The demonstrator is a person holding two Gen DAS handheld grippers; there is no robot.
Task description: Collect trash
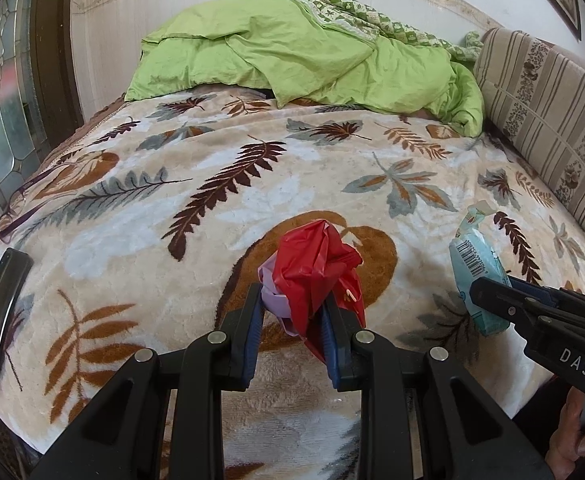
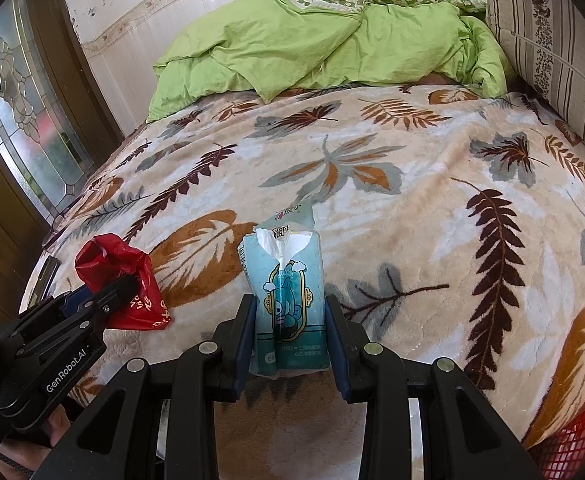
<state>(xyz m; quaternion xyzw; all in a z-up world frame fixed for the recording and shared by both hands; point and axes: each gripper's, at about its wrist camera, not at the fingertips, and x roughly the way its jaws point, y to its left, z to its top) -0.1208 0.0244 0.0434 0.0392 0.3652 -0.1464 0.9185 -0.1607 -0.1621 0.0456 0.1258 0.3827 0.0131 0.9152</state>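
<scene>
Your left gripper (image 1: 292,312) reaches forward low over the bed (image 1: 252,168), its fingers (image 1: 252,320) pinched onto a crumpled red plastic bag (image 1: 316,264) with a bit of pale purple plastic (image 1: 270,300) bunched against the left finger — the bundle stands up between the blue pads, above a big brown leaf in the blanket pattern. From the right wrist view the same red bag (image 2: 120,276) shows at the lower left, white print on its lower edge, with the left gripper's black frame across it. Your right gripper (image 2: 290,336) is held level beside it, also pointing up the bed, and its fingers (image 2: 334,336) are clamped on either side of a light blue tissue packet (image 2: 288,292). The packet stands upright in the grip; its top is torn open with white tissue showing, and a blue cartoon figure in a yellow frame is printed on the front. In the left wrist view you see the packet (image 1: 478,268) from the side, a barcode on it, well right of the red bag. A dark phone (image 1: 0,316) lies at the left edge of the bed, a green duvet (image 1: 292,52) is heaped at the far end, and a striped cushion (image 1: 540,100) runs along the right side. A red mesh basket (image 2: 572,440) shows at the lower right corner.
</scene>
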